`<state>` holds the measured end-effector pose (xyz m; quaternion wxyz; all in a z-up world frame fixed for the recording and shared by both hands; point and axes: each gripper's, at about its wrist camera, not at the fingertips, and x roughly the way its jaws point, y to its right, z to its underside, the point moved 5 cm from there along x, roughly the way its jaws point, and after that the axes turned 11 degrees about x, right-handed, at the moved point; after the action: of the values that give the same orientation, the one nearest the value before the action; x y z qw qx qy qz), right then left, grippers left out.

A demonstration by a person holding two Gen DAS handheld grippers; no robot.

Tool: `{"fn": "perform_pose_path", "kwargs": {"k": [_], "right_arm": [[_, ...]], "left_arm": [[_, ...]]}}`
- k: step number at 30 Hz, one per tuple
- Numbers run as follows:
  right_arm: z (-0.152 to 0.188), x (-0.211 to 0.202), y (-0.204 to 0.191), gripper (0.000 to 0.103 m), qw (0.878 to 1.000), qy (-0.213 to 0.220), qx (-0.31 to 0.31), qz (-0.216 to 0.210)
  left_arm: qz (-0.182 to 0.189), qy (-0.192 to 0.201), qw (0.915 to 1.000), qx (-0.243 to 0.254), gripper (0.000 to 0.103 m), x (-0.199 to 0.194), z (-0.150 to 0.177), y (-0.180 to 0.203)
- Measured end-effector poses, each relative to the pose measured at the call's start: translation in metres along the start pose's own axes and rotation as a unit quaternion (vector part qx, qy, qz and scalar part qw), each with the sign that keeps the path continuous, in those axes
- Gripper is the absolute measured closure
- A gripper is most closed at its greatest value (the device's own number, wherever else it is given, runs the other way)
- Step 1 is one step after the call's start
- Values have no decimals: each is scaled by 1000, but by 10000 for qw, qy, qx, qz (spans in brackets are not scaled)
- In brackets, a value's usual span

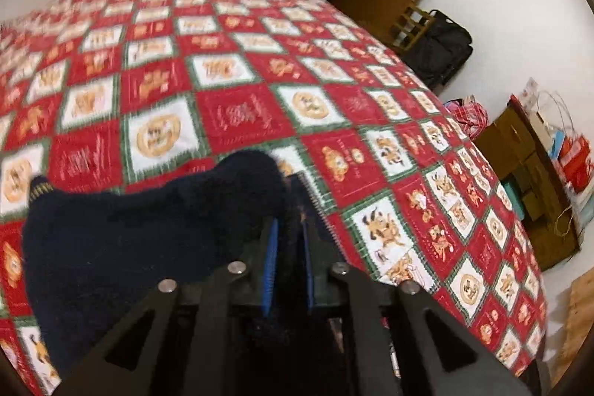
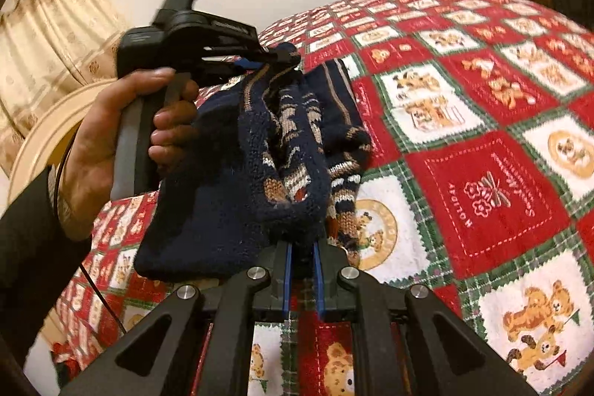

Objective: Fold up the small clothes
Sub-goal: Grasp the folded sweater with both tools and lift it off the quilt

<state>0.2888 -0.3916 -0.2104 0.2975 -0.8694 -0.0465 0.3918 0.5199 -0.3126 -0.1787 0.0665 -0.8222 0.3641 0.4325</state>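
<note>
- While both grippers hold it, the dark navy knitted garment hangs in the air above the bed cover, a red and white quilt with bear pictures.
- At the garment's lower edge, the right gripper has its blue pads closed on a thick fold of the knit; the cloth rises up and away from this gripper.
- At the garment's upper edge, the left gripper is clamped on the cloth, and a person's hand grips its handle to the left of the garment.
- From the left wrist camera, the left gripper has the garment bunched over its fingers, and the cloth spreads to the left of them; the picture is blurred here.
- Between the two grippers, the garment shows brown and white patterns on its inner folds.
- Beyond the bed cover, far from the garment, a black bag and cardboard boxes stand by the wall.
</note>
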Motion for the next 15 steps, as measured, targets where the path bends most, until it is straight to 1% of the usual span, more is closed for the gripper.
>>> {"fn": "perform_pose_path", "kwargs": {"k": [2,4,5,6,7,8,9,10,11,12,13,15], "right_arm": [[1,0,2,94,9999,-85,61,-102],[0,-5,7,90,9993,-111,244,-272],[-1,-9,10,85,9992,-78,306,-263],[-2,-14,13,78,9993,-8,334,-162],[-6,-23,17,74,9994,156,302,-27],[-11,-30,17,63,9992,290,270,19],[-16,-36,17,50,9987,441,252,75],[-28,-42,15,45,9978,614,220,127],[-36,-42,11,44,9977,647,185,103],[-45,-41,5,44,9978,650,137,49],[-55,-36,-3,44,9979,641,57,-27],[-75,-17,-23,44,9986,499,-97,-141]], "left_arm": [[-16,177,9996,235,76,-17,1,7],[-252,270,9983,451,48,-33,7,7],[-410,391,9967,576,43,-45,14,5],[-512,460,9955,655,37,-54,21,2],[-675,473,9940,720,34,-62,31,-4],[-917,464,9918,763,33,-71,45,-13],[-968,498,9911,767,31,-78,57,-20],[-1090,504,9897,778,29,-82,69,-27],[-1306,437,9874,773,29,-84,81,-35],[-1381,401,9868,743,29,-85,89,-39],[-1381,374,9876,653,29,-86,102,-45],[-1429,269,9881,493,29,-84,115,-50]]}}
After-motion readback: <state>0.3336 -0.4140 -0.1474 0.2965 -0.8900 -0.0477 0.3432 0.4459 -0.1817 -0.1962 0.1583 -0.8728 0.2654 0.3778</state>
